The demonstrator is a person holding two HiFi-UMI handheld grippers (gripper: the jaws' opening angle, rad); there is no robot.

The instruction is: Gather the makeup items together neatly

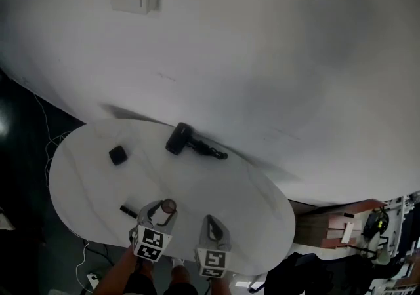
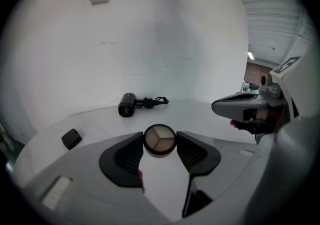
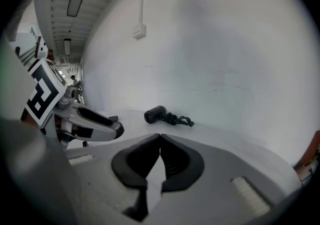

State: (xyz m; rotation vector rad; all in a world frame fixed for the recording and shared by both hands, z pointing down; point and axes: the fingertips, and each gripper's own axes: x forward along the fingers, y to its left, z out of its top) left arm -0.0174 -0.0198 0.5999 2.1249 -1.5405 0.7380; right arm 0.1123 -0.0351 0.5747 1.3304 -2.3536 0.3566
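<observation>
Eyeshadow compact (image 2: 159, 138) sits clamped in left claw (image 2: 160, 142), lower centre; right claw (image 3: 160, 155) pressed together, empty, over tabletop (image 1: 223, 185).

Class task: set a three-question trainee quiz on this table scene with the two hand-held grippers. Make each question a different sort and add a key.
1. True or false: the right hand-held gripper is shut and empty.
2. The left hand-held gripper is shut on: A a red comb; B a round black eyeshadow compact with three shades; C a glass bottle.
3. Fill in: the black corded hair dryer lies on the white oval ____.
Key: 1 true; 2 B; 3 table.
</observation>
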